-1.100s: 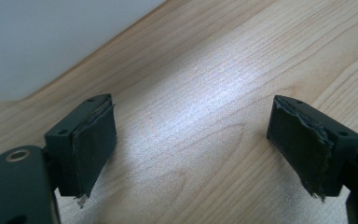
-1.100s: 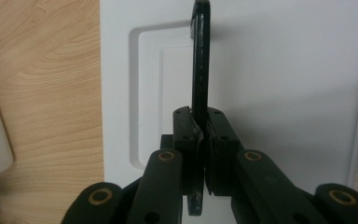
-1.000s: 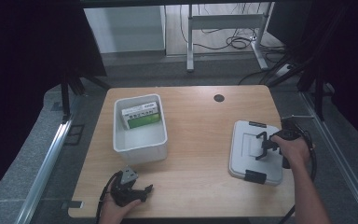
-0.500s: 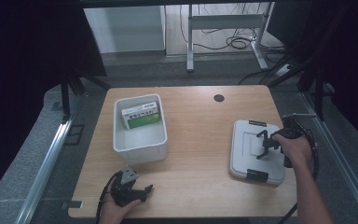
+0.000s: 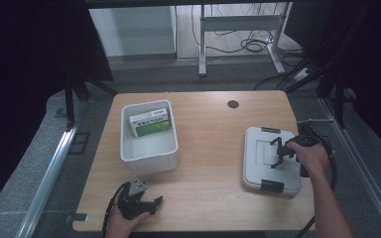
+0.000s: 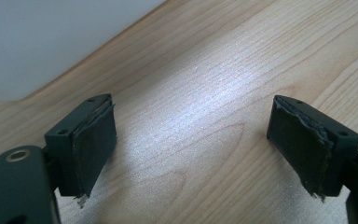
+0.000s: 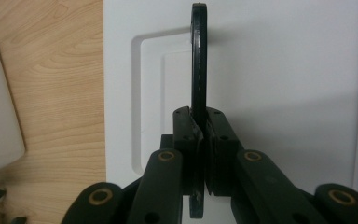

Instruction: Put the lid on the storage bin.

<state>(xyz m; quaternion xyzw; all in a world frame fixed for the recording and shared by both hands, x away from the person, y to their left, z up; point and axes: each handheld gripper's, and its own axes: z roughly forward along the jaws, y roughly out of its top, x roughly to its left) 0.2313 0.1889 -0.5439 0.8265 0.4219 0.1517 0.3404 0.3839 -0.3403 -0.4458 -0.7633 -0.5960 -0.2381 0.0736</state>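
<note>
My right gripper [image 7: 198, 154] has its jaws squeezed tight on the black handle [image 7: 198, 60] of the grey lid [image 5: 272, 159]. The handle is thin and stands up on its edge, so the pads pinch it from both sides. I think that is the best way to hold it, because the lid is flat and wide and gives nothing else to grab.

I use the white bin [image 5: 149, 136] as my landmark. The lid lies flat on the wooden table [image 5: 213, 124], well apart from the bin, off to its right in the high view. It has black clips on its near and far edges. The bin is open on top. A green and white box [image 5: 151, 121] leans inside it, against the far wall.

My left gripper [image 5: 138, 202] rests on the table just in front of the bin, near the table's front edge. Its jaws stand wide apart with nothing between them, just bare wood. I think it waits there so it is out of the way, yet close enough to steady the bin.

My guess is the lid is meant to go onto the bin. It still sits on the table, so the lifting is not done yet.
</note>
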